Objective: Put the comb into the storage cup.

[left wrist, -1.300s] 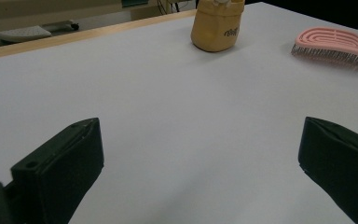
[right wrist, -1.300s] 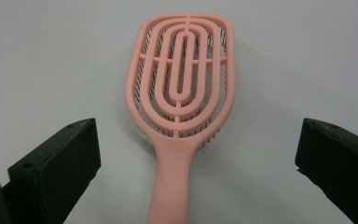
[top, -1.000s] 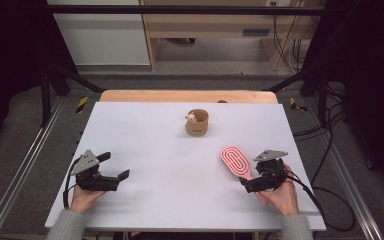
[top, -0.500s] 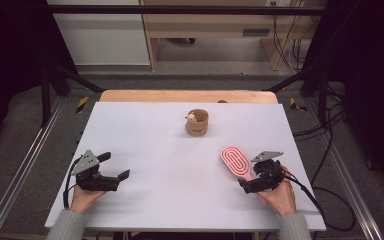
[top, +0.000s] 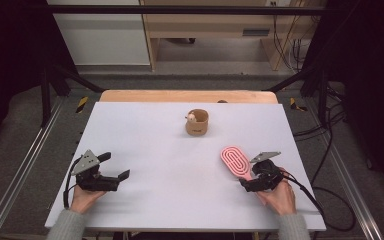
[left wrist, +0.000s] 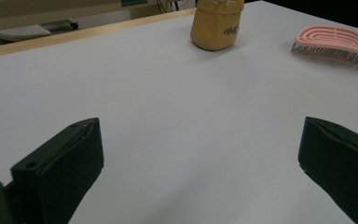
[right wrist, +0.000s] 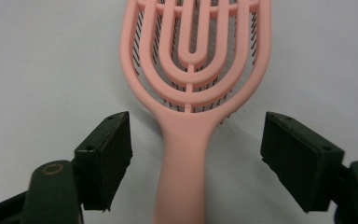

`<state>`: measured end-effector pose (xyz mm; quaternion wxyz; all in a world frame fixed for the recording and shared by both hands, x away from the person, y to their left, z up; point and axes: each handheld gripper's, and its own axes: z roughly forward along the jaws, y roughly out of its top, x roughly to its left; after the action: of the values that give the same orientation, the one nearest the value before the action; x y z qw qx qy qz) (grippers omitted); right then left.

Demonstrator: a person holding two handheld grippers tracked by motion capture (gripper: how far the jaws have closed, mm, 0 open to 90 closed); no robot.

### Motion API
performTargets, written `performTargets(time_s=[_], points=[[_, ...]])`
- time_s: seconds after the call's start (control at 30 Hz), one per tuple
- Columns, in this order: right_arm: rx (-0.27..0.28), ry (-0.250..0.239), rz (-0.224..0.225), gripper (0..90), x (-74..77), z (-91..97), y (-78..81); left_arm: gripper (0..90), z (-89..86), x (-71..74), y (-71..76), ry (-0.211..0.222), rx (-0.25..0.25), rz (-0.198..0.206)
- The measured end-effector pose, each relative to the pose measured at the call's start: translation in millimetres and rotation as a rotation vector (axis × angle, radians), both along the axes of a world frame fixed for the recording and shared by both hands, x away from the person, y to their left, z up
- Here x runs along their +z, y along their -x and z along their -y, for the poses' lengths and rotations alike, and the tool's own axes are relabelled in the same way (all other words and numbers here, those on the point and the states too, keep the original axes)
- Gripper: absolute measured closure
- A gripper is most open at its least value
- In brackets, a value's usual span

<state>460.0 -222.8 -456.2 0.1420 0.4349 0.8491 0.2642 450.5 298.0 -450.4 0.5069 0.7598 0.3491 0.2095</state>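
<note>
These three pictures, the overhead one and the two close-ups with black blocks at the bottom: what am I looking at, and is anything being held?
No robot arm here: a person at a white table holds a hand-held two-jaw gripper in each hand. The high view looks down from above the person's side; the left gripper is at its left, the right gripper at its right. The other two pictures come from cameras riding on the grippers, so the black blocks are each gripper's own jaws. On the table lie a pink hairbrush, bristles down, and farther back a small tan pouch standing upright. The left gripper is open over bare table. The right gripper's jaws have just been closing around the brush handle, but gaps remain on both sides, so nothing is held yet.
</note>
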Motion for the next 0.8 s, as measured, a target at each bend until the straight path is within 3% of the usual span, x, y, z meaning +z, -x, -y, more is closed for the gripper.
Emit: performTargets(time_s=[0.33, 0.53, 0.8], points=[[0.014, 0.030, -0.033, 47.3, -1.0, -0.8, -0.3, 0.0, -0.1, 0.2, 0.1, 0.001, 0.000, 0.001], [0.010, 0.027, -0.049, 54.9, -1.1, -0.1, -1.5, 0.0, 0.2, -0.1, 0.0, -0.001, -0.001, -0.001], [0.002, 0.029, -0.068, 58.6, -1.7, -1.0, -2.2, 0.0, 0.3, -0.1, 0.0, -0.001, -0.002, -0.001]])
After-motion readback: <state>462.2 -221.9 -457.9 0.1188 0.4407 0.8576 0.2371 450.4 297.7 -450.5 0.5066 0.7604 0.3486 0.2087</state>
